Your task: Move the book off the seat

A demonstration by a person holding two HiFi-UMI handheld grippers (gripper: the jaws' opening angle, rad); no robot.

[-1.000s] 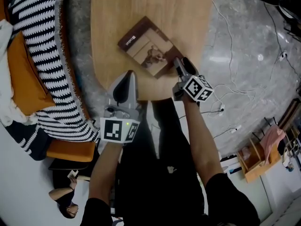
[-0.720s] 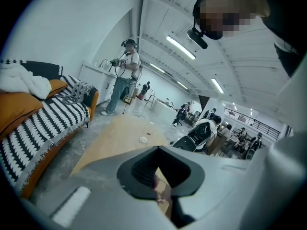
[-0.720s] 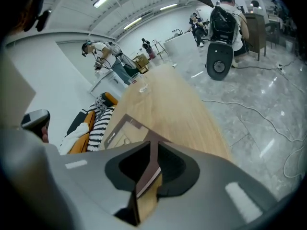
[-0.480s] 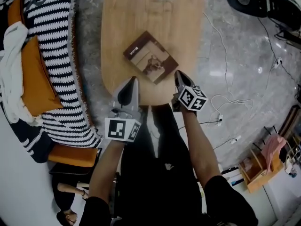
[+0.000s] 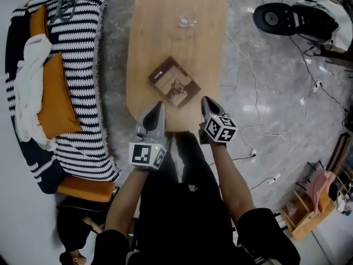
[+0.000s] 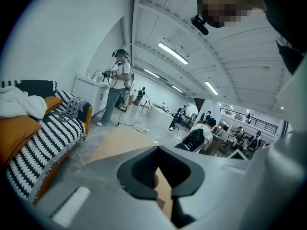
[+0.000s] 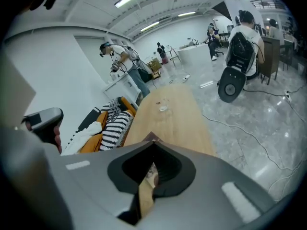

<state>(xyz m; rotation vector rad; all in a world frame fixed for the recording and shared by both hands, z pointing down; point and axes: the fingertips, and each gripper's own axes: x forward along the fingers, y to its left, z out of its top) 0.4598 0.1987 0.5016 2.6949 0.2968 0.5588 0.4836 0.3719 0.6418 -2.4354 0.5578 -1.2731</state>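
Note:
The brown book (image 5: pixel 174 82) lies flat on the long wooden table (image 5: pixel 165 32), near its close end. My right gripper (image 5: pixel 205 101) hovers just right of the book's near corner, shut and empty, a small gap from the book. My left gripper (image 5: pixel 158 107) sits over the table's near edge, below the book, its jaws together with nothing in them. In the right gripper view a sliver of the book (image 7: pixel 151 170) shows through the hole behind the meeting jaws (image 7: pixel 152 138). The left gripper view shows its jaws (image 6: pixel 157 148) with bare table beyond.
A sofa with a black-and-white striped throw (image 5: pixel 71 93), orange cushions and a white cloth runs along the table's left side. A small glass item (image 5: pixel 186 21) stands farther up the table. Cables (image 5: pixel 253 126) trail over the grey floor at right, near a black chair base (image 5: pixel 271 19). A person stands in the background.
My right gripper, which was at the book's near corner, has drawn back from it. Both grippers now sit nearer the table's end, and the head view takes in more of the room.

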